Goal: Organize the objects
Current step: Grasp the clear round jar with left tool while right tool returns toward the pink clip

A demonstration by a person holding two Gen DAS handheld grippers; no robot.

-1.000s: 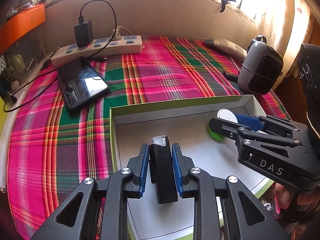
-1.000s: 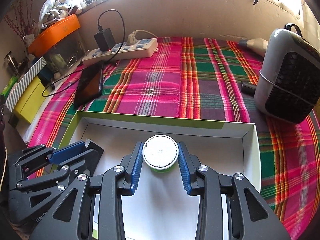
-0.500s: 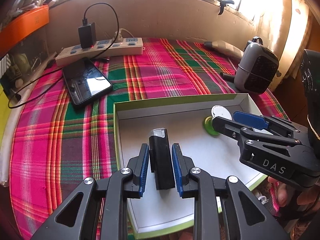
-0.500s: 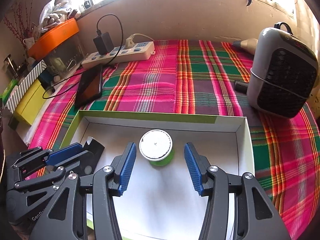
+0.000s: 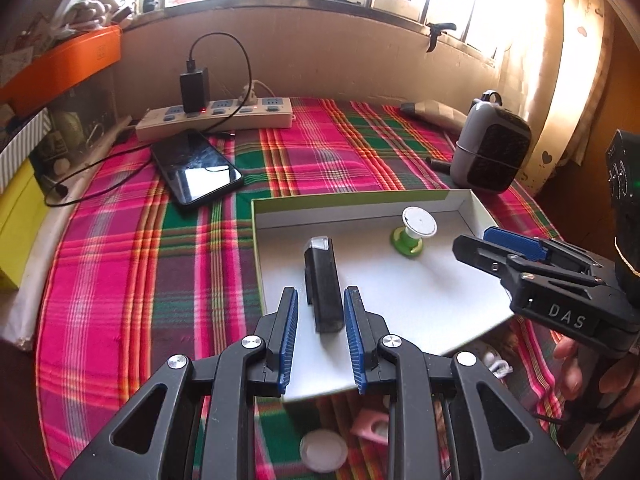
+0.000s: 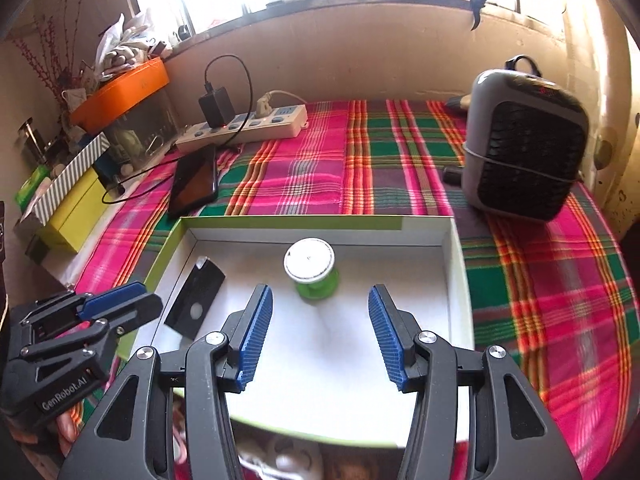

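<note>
A shallow white box with a green rim (image 5: 352, 200) (image 6: 288, 222) lies on the plaid cloth. A black rectangular device (image 5: 323, 284) (image 6: 196, 298) lies inside it at the left. A green spool with a white top (image 5: 412, 232) (image 6: 312, 274) stands inside, further back. My left gripper (image 5: 320, 332) is open, its blue pads on either side of the black device's near end without gripping it. My right gripper (image 6: 320, 332) is wide open and empty, pulled back from the spool.
A black phone (image 5: 196, 172) and a white power strip (image 5: 216, 120) with a charger lie at the back left. A grey heater (image 6: 524, 148) stands at the back right. A white disc (image 5: 323, 450) and a pink item (image 5: 370, 426) lie in front of the box.
Both grippers opened and drew back. The left let go of the black device, the right let go of the green spool; both things now rest in the box.
</note>
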